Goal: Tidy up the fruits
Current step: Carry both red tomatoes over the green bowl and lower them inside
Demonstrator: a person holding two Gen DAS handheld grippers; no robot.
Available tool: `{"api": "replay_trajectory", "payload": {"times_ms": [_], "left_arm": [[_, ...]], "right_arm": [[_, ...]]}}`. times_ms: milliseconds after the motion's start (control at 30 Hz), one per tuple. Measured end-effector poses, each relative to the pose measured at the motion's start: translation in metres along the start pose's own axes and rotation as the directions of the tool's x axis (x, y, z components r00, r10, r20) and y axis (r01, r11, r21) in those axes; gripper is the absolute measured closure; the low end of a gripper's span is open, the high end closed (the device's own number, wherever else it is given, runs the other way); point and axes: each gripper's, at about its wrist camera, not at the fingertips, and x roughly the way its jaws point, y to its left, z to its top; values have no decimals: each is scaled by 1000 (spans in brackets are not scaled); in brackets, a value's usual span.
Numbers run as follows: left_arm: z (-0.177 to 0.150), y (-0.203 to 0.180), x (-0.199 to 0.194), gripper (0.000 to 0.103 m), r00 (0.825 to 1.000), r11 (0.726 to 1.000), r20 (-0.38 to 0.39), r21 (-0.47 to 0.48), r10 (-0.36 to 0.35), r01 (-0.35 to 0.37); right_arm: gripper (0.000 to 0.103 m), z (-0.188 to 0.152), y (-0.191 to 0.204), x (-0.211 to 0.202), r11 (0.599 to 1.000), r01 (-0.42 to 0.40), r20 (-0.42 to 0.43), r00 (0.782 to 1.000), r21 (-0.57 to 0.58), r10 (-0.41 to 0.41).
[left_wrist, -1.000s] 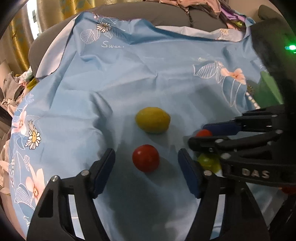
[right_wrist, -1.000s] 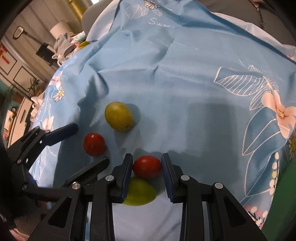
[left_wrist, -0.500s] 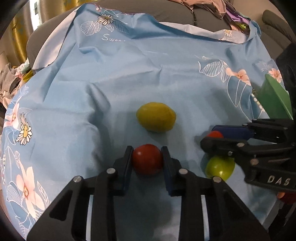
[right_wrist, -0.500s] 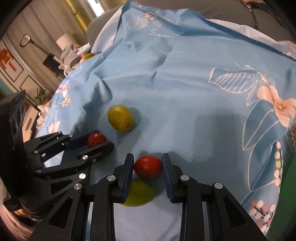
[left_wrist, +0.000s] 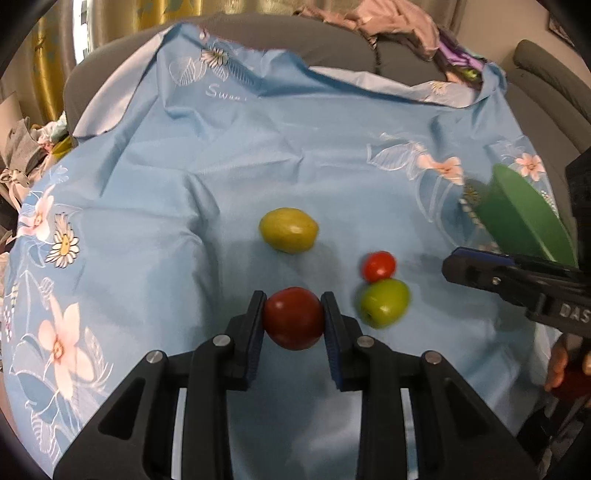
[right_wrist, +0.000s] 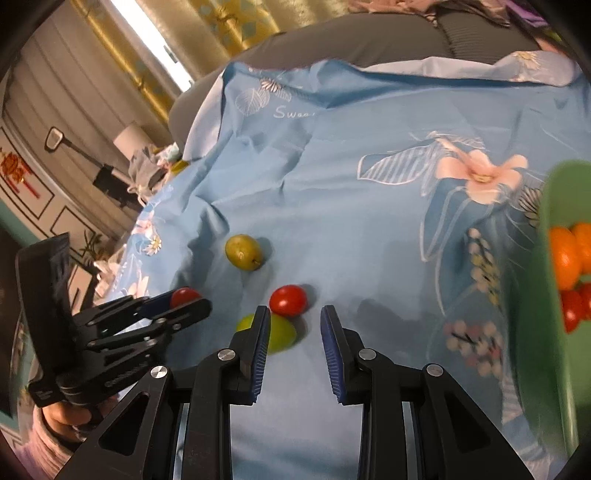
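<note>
My left gripper [left_wrist: 293, 319] is shut on a red tomato [left_wrist: 293, 318] and holds it just above the blue flowered cloth [left_wrist: 221, 147]. A yellow lemon-shaped fruit [left_wrist: 289, 229] lies beyond it. To the right, a small red tomato [left_wrist: 378, 266] touches a green fruit [left_wrist: 384, 302]. My right gripper [right_wrist: 291, 332] is open and empty, pulled back from that small tomato [right_wrist: 288, 300] and green fruit [right_wrist: 280, 332]. The left gripper [right_wrist: 184, 306] with its tomato [right_wrist: 183, 296] shows at the left of the right wrist view.
A green bowl [right_wrist: 554, 206] at the right edge holds orange fruits [right_wrist: 565, 258] and red tomatoes [right_wrist: 574, 310]; its rim also shows in the left wrist view [left_wrist: 524, 218]. Grey sofa cushions [left_wrist: 332, 44] and piled clothes [left_wrist: 399, 26] lie behind the cloth.
The left gripper closed on the red tomato and lifted it slightly. The right gripper let go of the small red tomato, opened and drew back to the right.
</note>
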Motion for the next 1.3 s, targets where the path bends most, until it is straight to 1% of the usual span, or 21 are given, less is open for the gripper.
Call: {"api": "replay_trajectory", "payload": {"times_ms": [133, 400, 667, 867, 1133, 1300], "left_arm": [[-12, -4, -20, 73, 1000, 1000, 9, -17, -19, 19], [-30, -19, -42, 73, 999, 999, 10, -12, -30, 31], [-40, -39, -61, 73, 999, 999, 19, 14, -39, 39], [-41, -50, -75, 73, 999, 999, 29, 30, -31, 30], [-37, -62, -88, 73, 999, 999, 44, 37, -30, 28], [-31, -74, -92, 73, 998, 998, 55, 63, -22, 19]], "right_arm": [[71, -12, -1, -14, 1000, -11, 16, 1000, 9, 11], [71, -35, -1, -47, 999, -34, 50, 998, 22, 33], [71, -47, -3, -77, 999, -22, 96, 995, 25, 20], [72, -54, -1, -89, 1000, -17, 123, 992, 21, 14], [71, -57, -2, -103, 998, -58, 164, 985, 20, 54], [71, -57, -5, -112, 997, -70, 196, 978, 16, 65]]}}
